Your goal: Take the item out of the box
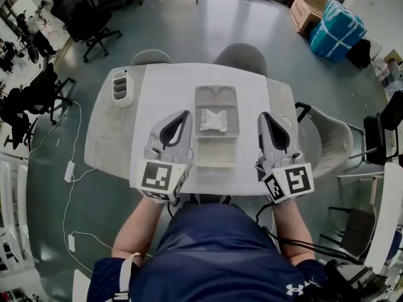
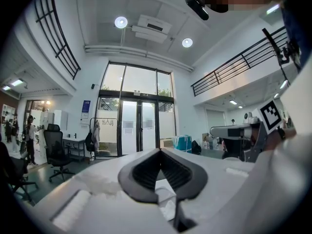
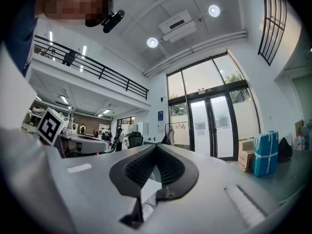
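An open grey box (image 1: 217, 93) lies in the middle of the white table (image 1: 164, 87). Its far half holds a white crumpled item (image 1: 213, 119); its near half (image 1: 216, 162) is a shallow pale tray with nothing in it. My left gripper (image 1: 186, 113) rests on the table just left of the box, jaws shut and empty. To the right of the box my right gripper (image 1: 263, 114) lies the same way, shut and empty. In the left gripper view the jaw tips of the left gripper (image 2: 159, 150) meet, and the right gripper (image 2: 239, 130) shows at the side. In the right gripper view the tips of the right gripper (image 3: 156, 145) also meet.
A white slotted holder (image 1: 122, 87) stands at the table's far left. Two grey chairs (image 1: 241, 56) are tucked in at the far side and another chair (image 1: 330, 137) stands to the right. Cables (image 1: 69, 168) run over the floor on the left.
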The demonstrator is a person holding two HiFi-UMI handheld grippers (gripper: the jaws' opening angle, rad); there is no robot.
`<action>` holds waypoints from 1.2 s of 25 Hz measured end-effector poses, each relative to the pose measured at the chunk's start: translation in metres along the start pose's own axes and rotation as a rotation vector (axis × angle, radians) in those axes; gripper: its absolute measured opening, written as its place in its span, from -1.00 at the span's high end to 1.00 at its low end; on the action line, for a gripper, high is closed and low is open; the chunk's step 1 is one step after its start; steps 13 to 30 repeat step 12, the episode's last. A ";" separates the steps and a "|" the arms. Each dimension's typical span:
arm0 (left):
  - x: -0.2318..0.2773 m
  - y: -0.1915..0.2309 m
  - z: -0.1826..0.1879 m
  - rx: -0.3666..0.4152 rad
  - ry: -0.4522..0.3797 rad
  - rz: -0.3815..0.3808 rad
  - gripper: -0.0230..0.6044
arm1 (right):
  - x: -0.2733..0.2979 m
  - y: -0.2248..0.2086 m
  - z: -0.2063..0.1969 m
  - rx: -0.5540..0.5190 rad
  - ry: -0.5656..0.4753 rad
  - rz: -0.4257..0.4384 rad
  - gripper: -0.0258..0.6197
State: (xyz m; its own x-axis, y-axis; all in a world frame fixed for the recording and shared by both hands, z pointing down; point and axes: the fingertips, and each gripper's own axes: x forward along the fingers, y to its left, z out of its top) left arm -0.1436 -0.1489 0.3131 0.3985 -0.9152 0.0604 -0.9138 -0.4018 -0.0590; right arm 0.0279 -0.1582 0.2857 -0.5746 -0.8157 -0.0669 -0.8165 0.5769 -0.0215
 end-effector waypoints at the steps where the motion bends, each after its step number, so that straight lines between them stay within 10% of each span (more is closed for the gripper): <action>1: 0.000 0.000 0.000 -0.002 0.001 0.000 0.92 | 0.000 0.000 0.000 0.001 0.001 0.000 0.92; 30: 0.001 0.008 -0.006 -0.006 0.005 -0.003 0.92 | 0.006 0.003 -0.006 0.012 0.013 -0.008 0.92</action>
